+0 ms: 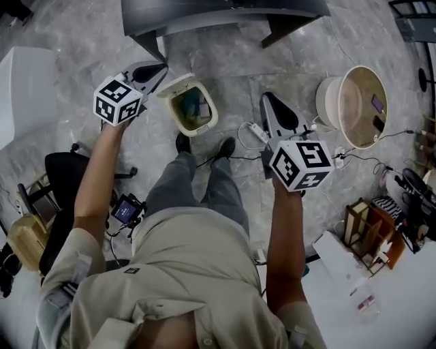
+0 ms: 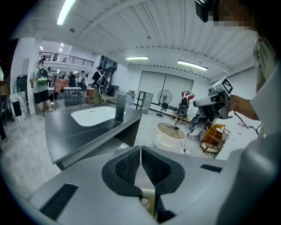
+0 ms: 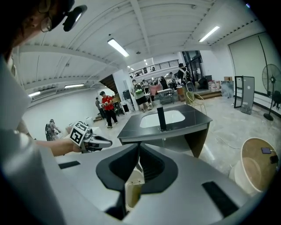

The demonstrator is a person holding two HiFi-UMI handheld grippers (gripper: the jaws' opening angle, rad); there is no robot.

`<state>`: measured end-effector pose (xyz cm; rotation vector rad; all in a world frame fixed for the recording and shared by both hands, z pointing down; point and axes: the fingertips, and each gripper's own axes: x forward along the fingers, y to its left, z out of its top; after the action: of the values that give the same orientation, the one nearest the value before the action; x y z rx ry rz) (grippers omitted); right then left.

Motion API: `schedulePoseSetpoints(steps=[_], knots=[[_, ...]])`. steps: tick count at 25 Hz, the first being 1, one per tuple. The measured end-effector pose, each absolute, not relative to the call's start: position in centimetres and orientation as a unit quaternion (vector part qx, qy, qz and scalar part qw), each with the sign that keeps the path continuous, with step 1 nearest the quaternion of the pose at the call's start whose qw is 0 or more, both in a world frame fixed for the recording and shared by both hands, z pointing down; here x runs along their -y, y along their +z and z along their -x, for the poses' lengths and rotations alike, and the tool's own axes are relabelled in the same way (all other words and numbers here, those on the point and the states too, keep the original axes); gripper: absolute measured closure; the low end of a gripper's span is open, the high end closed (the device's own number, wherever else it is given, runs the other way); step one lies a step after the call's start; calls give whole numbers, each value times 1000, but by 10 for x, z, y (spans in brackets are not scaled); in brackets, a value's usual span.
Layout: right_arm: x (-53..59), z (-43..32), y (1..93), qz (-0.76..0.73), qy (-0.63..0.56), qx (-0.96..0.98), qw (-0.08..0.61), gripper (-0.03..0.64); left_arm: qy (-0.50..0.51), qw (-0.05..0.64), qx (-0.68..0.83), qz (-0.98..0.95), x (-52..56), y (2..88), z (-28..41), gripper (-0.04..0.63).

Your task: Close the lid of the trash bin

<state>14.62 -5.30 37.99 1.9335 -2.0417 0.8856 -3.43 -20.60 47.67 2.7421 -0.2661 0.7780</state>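
The cream trash bin [image 1: 191, 105] stands on the floor just ahead of the person's feet. Its top is uncovered and rubbish shows inside, with the lid [image 1: 176, 84] raised at its far left rim. My left gripper [image 1: 162, 67] hangs in the air just left of the bin, jaws shut and empty. My right gripper [image 1: 268, 96] is held to the bin's right, also shut on nothing. The left gripper [image 2: 140, 149] and right gripper [image 3: 139, 146] both show tips touching in their own views. A cream patch of the bin [image 3: 131, 184] shows below the right jaws.
A dark grey counter [image 1: 225, 13] with a sink stands beyond the bin. A round cream tub [image 1: 357, 102] sits at the right, with cables and a power strip [image 1: 255, 129] on the floor. A black chair [image 1: 61, 177] is at the left, a wooden rack [image 1: 371, 235] at the right.
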Motion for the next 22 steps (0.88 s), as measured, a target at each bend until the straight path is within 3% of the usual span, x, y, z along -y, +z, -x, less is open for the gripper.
schedulePoseSetpoints(steps=[22], knots=[[77,-166,535,-634,380,662,126,591,360,234,107,-897,234,705,38,578]])
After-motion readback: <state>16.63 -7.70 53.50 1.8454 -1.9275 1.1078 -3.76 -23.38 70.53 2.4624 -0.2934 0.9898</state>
